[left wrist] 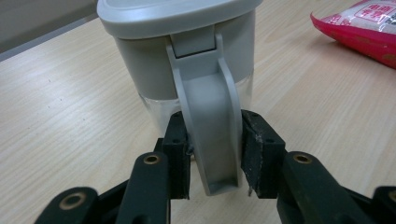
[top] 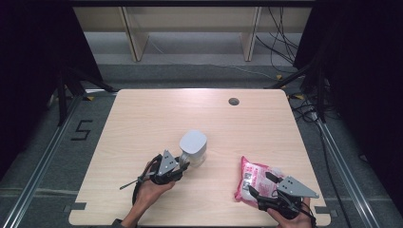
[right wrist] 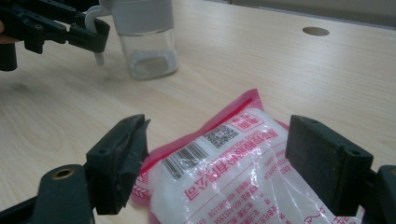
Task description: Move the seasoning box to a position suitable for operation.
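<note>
A clear jar (top: 194, 146) with a grey lid and a grey handle (left wrist: 210, 121) stands upright near the middle of the table. My left gripper (left wrist: 215, 135) sits at its near-left side (top: 183, 166), one pad pressed against each side of the handle. A pink bag of white grains (top: 254, 178) lies flat at the front right; its printed face (right wrist: 224, 158) shows a barcode. My right gripper (top: 260, 183) hovers over the bag's near end with its jaws spread wide (right wrist: 219, 149), and the pads do not squeeze it. The jar (right wrist: 147, 37) looks almost empty.
The wooden table (top: 157, 114) has a small round cable hole (top: 233, 101) at the back right. Its front edge runs just under both hands. Metal rails and loose cables lie on the floor to either side, with a shelf frame behind.
</note>
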